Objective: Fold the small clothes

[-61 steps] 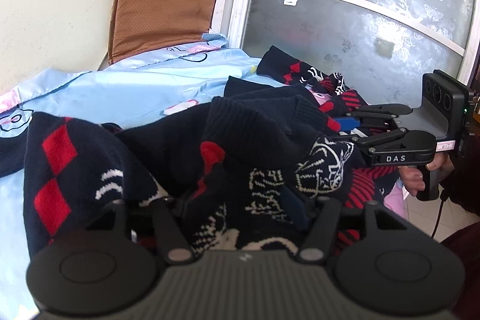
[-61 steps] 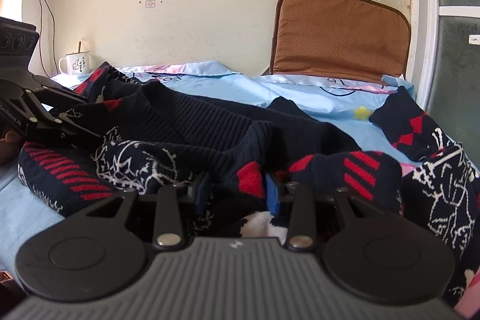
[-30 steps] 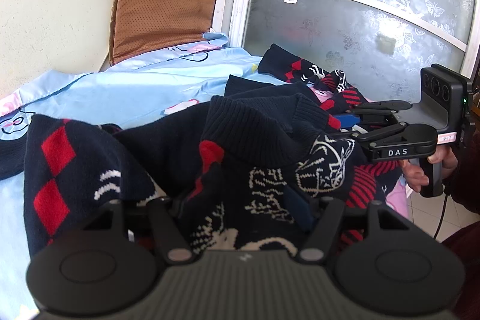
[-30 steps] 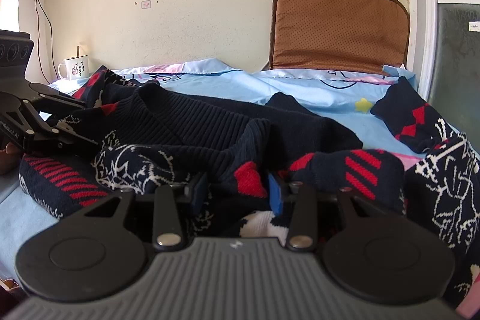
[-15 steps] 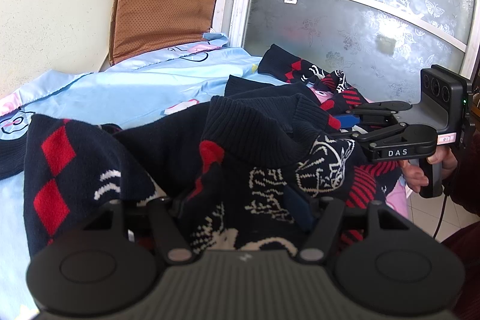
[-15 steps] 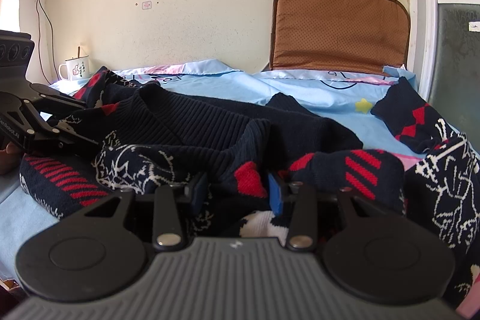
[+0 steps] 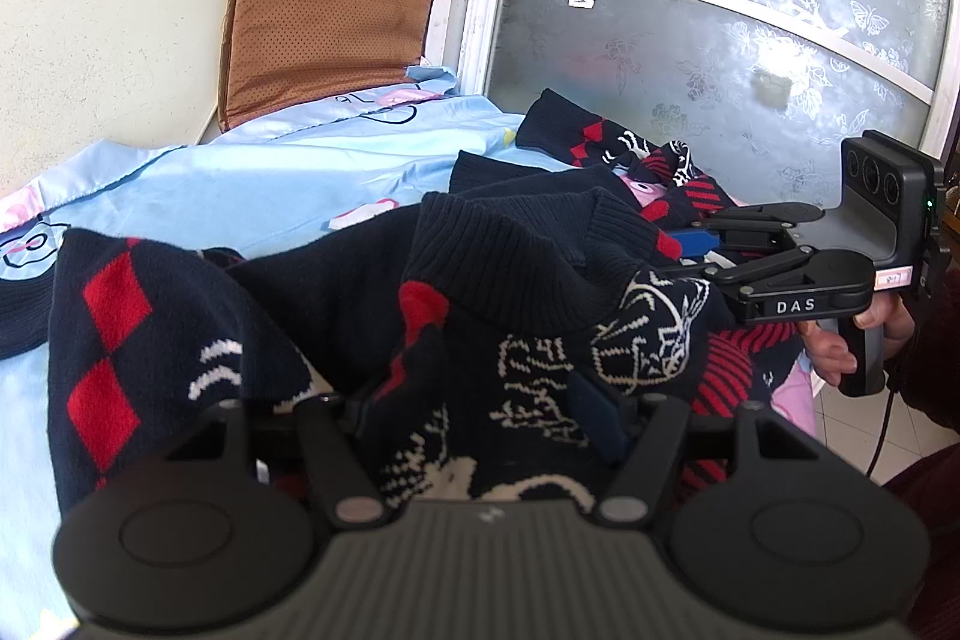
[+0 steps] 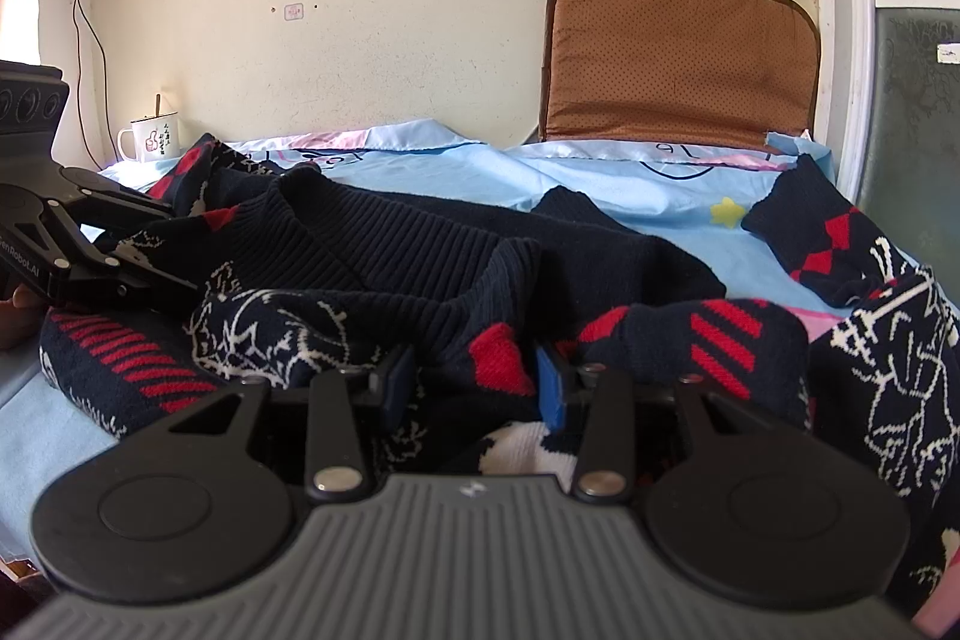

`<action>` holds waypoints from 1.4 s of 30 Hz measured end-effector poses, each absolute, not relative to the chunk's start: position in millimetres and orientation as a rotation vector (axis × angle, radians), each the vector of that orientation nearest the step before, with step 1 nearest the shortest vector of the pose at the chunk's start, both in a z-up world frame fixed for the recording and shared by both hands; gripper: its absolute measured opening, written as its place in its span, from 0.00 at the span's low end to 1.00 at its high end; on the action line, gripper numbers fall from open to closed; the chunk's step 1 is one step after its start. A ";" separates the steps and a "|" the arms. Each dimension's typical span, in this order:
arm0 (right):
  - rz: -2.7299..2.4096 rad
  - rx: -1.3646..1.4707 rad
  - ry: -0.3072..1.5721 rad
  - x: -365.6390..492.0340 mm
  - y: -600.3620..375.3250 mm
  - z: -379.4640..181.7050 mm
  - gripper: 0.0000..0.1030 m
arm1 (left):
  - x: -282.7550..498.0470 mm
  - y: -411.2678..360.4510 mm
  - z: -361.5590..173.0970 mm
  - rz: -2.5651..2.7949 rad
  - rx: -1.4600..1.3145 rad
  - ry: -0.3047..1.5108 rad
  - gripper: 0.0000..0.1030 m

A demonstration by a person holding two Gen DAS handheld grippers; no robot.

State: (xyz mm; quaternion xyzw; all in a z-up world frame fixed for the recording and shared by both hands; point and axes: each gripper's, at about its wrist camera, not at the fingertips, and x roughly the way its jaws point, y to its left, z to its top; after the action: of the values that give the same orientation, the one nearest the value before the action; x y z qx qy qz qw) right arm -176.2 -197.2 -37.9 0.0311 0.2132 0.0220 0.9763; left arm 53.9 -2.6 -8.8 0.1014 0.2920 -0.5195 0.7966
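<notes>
Pale blue bedding (image 8: 636, 196) by a cream wall carries a rumpled navy sweater (image 8: 384, 256) with red diamonds and white line patterns. Both grippers hold bunched folds of it near its ribbed collar: the right gripper (image 8: 474, 382) clamps knit between blue pads, the left gripper (image 7: 480, 412) likewise. Only the right wrist view shows a white mug (image 8: 150, 138); only the left shows the frosted glass door (image 7: 720, 39) and a hand (image 7: 840, 346).
</notes>
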 end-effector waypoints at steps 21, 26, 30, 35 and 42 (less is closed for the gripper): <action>0.041 0.064 0.430 -176.1 -196.3 -38.0 0.44 | 55.0 -1.5 -7.4 -1.117 0.209 0.628 0.60; 0.040 0.064 0.430 -176.2 -196.5 -38.7 0.44 | 55.1 -1.4 -7.5 -1.117 0.209 0.628 0.60; 0.039 0.062 0.429 -175.6 -195.7 -38.4 0.44 | 55.7 -1.1 -7.3 -1.117 0.208 0.627 0.59; 0.025 0.055 0.433 -175.6 -191.0 -36.2 0.38 | 54.3 -0.3 -7.0 -1.088 0.206 0.621 0.50; -0.025 0.018 0.376 -193.3 -179.3 -16.3 0.14 | 40.2 7.2 -4.1 -0.955 0.166 0.573 0.21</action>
State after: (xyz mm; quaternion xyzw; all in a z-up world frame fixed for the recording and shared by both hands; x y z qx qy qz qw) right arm -193.3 -179.3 -16.3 0.0088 0.1870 -0.0123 0.9822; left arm 40.2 7.2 -4.1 0.0788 0.2715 -0.4528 0.8456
